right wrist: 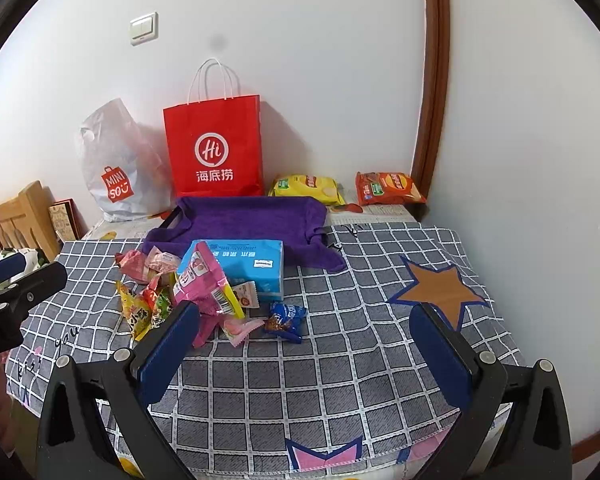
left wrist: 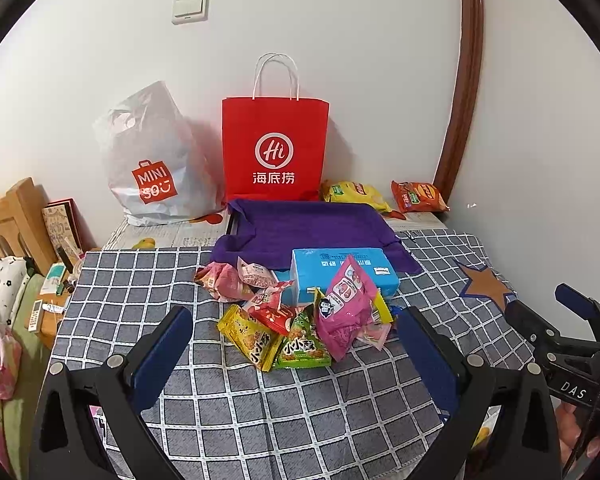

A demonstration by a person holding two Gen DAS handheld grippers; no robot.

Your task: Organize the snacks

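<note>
Both grippers, left (left wrist: 296, 344) and right (right wrist: 304, 340), hover with fingers spread, holding nothing. Snacks (left wrist: 300, 320) lie heaped mid-tabletop (left wrist: 148, 280) beside the blue box (left wrist: 340, 268), likely bound for the purple tray (left wrist: 308, 224).

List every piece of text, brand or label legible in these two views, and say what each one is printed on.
"Hi" and "海底捞": red paper bag.
"MINI SO": white plastic bag.
"小小酥": green snack packet; the yellow packet beside it is only partly legible.
"DAS": right gripper body.
"you": checked cloth.
Blue tissue box, pink packet, chip bags: print too small or blurred to read.
</note>
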